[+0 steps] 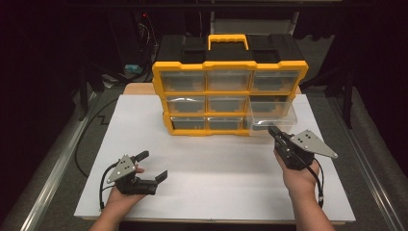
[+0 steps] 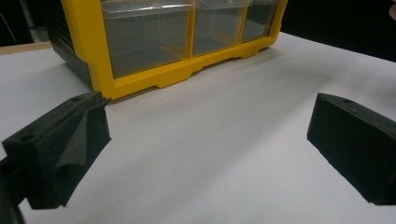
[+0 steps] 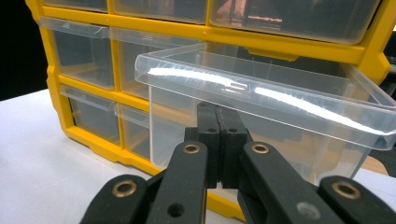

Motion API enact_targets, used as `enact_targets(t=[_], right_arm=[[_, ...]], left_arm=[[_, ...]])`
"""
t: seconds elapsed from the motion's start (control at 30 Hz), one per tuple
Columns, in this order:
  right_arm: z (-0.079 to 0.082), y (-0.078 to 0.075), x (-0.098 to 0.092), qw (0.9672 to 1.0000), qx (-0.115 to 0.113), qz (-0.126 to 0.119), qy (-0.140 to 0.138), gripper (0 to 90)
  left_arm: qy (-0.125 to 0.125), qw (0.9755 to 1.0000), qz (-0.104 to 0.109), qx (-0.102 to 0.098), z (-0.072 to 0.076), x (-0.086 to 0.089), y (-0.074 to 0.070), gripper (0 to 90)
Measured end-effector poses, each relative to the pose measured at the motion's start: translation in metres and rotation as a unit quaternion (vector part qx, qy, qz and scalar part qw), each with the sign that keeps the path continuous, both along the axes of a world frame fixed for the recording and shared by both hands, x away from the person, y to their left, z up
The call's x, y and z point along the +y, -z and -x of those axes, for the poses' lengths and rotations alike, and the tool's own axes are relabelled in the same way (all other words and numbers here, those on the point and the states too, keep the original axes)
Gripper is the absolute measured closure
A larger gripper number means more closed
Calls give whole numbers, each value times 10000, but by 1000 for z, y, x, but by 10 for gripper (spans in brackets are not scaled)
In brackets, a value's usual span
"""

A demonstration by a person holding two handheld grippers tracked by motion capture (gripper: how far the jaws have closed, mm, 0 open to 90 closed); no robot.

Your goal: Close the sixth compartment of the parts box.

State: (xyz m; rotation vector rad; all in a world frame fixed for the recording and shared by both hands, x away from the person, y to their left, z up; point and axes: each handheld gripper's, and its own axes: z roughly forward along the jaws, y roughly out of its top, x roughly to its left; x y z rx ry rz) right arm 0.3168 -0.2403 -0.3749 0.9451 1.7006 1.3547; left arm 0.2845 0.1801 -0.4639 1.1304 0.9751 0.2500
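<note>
Clear plastic drawer (image 3: 261,107) (pulled partway out)

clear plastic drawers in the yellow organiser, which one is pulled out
The clear plastic drawer at the right of the middle row juts forward out of the yellow-framed organiser cabinet. The other drawers sit flush. The shut right gripper is at its front.

A white board (image 1: 216,178) is laid flat on a wooden tabletop (image 1: 137,88), of which a strip is seen past the board's far edge. The board is flanked by metal rails (image 1: 53,173) on grey flooring at both sides. Behind the table, black stands (image 1: 84,86) and tangled cables (image 1: 144,33) are set against a dark background, and a black cable (image 1: 89,130) is trailed along the floor beside the board's left edge.
</note>
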Motion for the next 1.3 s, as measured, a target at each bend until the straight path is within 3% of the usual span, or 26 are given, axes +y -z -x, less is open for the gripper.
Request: enact_targets(t=[1.3], right_arm=[[-40, -4, 3, 9995, 133, 150, 245, 900]], left_arm=[[24, 10000, -1, 17, 0, 0, 0, 4]])
